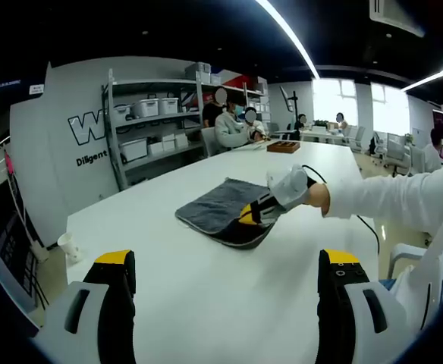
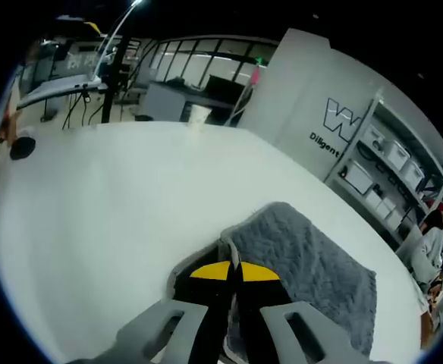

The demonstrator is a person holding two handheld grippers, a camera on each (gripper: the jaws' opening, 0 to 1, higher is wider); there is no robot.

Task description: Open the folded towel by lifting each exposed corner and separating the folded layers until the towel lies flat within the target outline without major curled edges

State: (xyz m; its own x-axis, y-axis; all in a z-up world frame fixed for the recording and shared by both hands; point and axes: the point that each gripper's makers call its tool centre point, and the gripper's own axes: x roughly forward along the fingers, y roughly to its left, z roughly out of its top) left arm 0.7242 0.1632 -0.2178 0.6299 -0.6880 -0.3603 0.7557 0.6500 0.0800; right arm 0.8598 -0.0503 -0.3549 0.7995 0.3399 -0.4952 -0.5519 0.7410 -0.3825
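Observation:
A grey folded towel [image 1: 218, 203] lies on the white table [image 1: 176, 296], a little past its middle. My right gripper [image 1: 258, 212] reaches in from the right, held by a hand in a white sleeve, and is shut on the towel's near right corner. In the right gripper view the two yellow-tipped jaws of the right gripper [image 2: 233, 271] are pressed together over the edge of the towel [image 2: 312, 262], which spreads away to the upper right. My left gripper [image 1: 227, 259] hovers over bare table in front of the towel, its jaws wide apart and nothing between them.
A paper cup [image 1: 68, 244] stands at the table's left corner, also seen as the cup [image 2: 199, 115]. A wooden box [image 1: 284, 146] and seated people are at the far end. Shelves with white bins [image 1: 149, 129] line the wall. A black cable [image 1: 366, 224] runs along the right side.

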